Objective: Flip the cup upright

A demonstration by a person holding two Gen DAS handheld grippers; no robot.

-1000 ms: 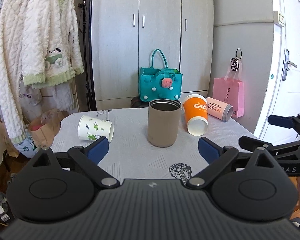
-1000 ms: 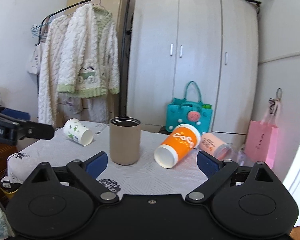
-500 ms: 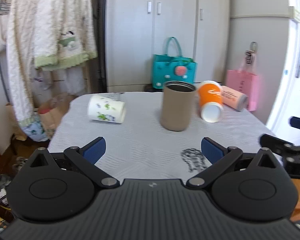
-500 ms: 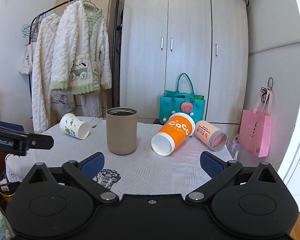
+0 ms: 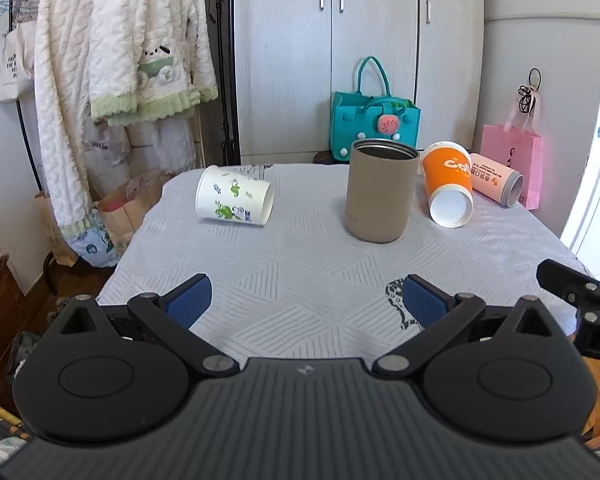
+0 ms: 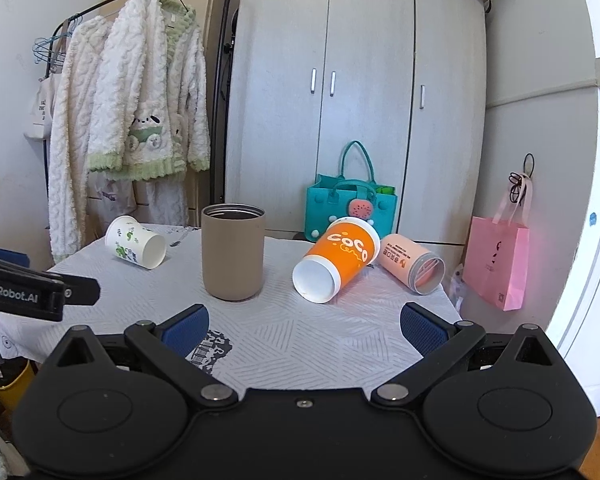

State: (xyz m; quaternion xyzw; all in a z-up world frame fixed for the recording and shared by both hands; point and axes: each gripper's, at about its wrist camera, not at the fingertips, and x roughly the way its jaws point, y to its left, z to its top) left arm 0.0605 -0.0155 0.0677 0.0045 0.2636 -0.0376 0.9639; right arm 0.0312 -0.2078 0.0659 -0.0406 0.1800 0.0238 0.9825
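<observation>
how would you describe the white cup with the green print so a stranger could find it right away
Start at the table with the pale grey patterned cloth and find the tall tan cylindrical tumbler standing upright near its middle. Left of it, alone by the clothes rack, lies the white paper cup with green print. Unlike the orange paper cup and pink paper cup, it touches nothing.

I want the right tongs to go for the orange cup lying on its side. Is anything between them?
Nothing visible. The right tongs are open, and only bare tablecloth lies before the orange cup. The tan tumbler stands left of that path; the pink cup lies behind.
</observation>
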